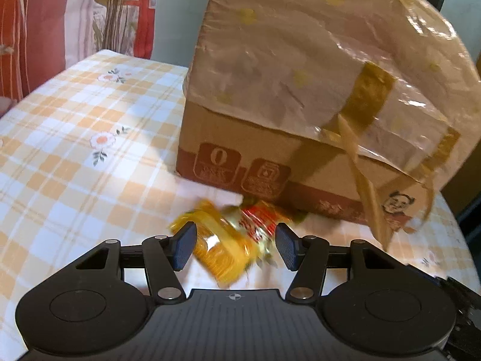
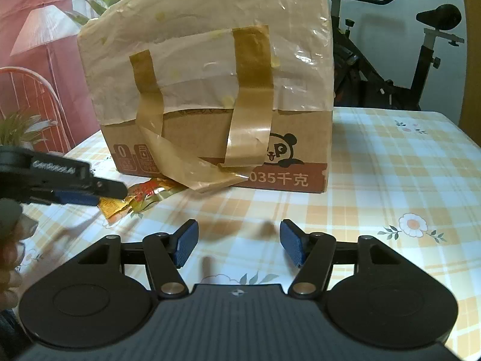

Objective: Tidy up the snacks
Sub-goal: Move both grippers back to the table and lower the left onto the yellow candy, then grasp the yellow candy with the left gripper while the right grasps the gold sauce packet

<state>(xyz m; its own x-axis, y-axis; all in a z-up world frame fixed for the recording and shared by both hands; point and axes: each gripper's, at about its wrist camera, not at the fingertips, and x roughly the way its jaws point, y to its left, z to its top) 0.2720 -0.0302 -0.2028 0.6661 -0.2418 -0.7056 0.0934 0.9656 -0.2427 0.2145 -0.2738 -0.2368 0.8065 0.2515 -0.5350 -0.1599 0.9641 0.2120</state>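
The left gripper (image 1: 234, 245) has its jaws spread around a yellow snack packet (image 1: 231, 240), though contact is too blurred to tell. The packet lies on the checked tablecloth (image 1: 75, 156) just in front of the taped box (image 1: 300, 90). The right gripper (image 2: 239, 245), jaws spread and holding nothing, hovers near the box's front.

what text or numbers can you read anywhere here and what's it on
"035千克": red band low on the cardboard box, right wrist view.
"0": icon at the box's lower left corner, both views.
White lettering on the left gripper: too blurred to read.
Snack packet print: too blurred.
Small print under the box icons: too small.
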